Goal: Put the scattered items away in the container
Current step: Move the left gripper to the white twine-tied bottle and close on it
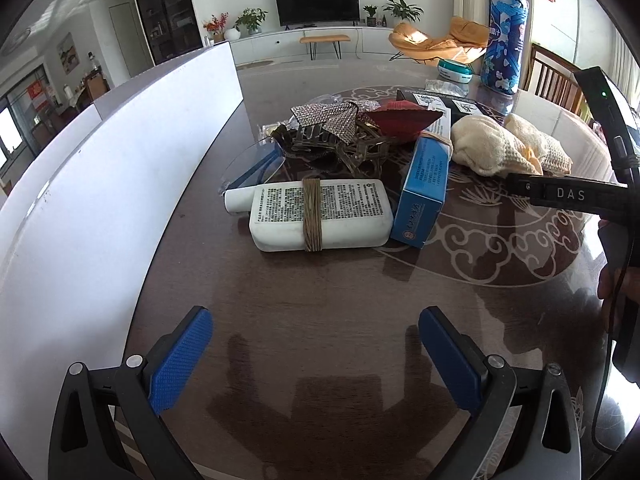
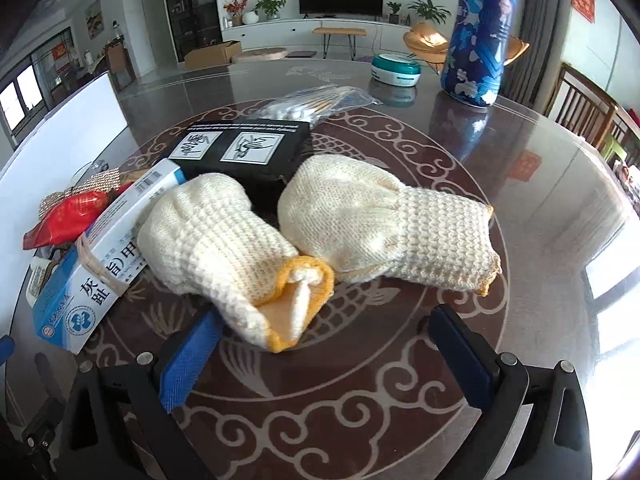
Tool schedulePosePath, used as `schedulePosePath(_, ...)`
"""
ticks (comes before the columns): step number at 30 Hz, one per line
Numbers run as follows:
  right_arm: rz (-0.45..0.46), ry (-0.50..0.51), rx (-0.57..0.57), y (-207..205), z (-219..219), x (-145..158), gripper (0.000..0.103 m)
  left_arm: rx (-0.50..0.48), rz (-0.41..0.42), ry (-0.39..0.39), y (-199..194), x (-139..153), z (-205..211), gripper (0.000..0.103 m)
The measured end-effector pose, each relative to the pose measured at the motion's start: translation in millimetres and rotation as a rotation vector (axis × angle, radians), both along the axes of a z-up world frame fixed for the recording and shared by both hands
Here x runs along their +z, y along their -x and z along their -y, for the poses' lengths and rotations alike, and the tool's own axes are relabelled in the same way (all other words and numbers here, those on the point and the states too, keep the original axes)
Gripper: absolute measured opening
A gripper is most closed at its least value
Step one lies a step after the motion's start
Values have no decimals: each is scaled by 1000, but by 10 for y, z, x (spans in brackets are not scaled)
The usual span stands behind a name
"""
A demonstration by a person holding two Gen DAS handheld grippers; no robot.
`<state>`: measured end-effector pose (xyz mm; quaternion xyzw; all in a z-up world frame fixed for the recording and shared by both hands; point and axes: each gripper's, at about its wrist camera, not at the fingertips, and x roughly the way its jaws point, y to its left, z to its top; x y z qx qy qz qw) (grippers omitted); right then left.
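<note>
A pile of items lies on the dark table. In the left wrist view a white bottle [image 1: 320,214] bound with rubber bands lies nearest, a blue box [image 1: 424,184] to its right, hair clips [image 1: 332,144], a sparkly bow [image 1: 328,118] and a red packet [image 1: 404,120] behind. The white container [image 1: 100,184] stands along the left. My left gripper [image 1: 316,354] is open, short of the bottle. In the right wrist view two cream knitted gloves [image 2: 240,256] [image 2: 388,220] lie just ahead of my open right gripper [image 2: 324,356]; the near glove's cuff reaches between its fingers.
A black box [image 2: 244,148] and a bag of cotton swabs [image 2: 316,100] lie behind the gloves. A tall blue can [image 2: 478,36] and a teal round tin [image 2: 396,68] stand at the far right. Wooden chairs [image 2: 592,112] sit beyond the table edge.
</note>
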<state>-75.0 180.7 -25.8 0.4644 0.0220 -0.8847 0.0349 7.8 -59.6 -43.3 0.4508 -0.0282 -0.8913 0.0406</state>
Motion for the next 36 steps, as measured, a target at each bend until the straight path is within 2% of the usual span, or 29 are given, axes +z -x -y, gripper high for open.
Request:
schedulePosePath(4, -4, -8, -21, -112, -138, 10, 103, 42, 1, -61, 93, 42, 98, 103)
schedulePosePath(10, -11, -3, -18, -279, -146, 19, 103, 163, -23, -84, 352, 138, 129, 103)
schedulePosePath(12, -17, 16, -22, -293, -171, 23, 103, 144, -23, -96, 433, 118, 32, 103)
schedulePosePath(14, -25, 50, -23, -313, -213, 39, 103, 60, -26, -106, 466, 112, -169, 103)
schedulePosePath(16, -36, 91, -25, -332, -269, 53, 103, -34, -35, -67, 425, 125, -375, 103)
schedulePosePath(17, -41, 108, -30, -343, -296, 57, 103, -46, -48, -16, 391, 141, -424, 103)
schedulePosePath(19, -44, 119, -42, -352, -324, 64, 103, -1, -70, 55, 326, 152, -355, 103)
schedulePosePath(20, -44, 121, -45, -351, -323, 65, 103, 27, -65, 45, 322, 157, -247, 103)
schedulePosePath(25, -26, 41, -44, -325, -239, 37, 103, 135, -9, -108, 333, 101, 230, 103)
schedulePosePath(27, -23, 29, -44, -314, -228, 28, 103, 147, -1, -109, 348, 84, 208, 103)
schedulePosePath(31, -30, 63, -46, -324, -265, 40, 103, 179, 1, -62, 509, 78, 26, 103)
schedulePosePath(36, -30, 63, -46, -328, -252, 37, 103, 322, 33, -48, 859, 54, 2, 103)
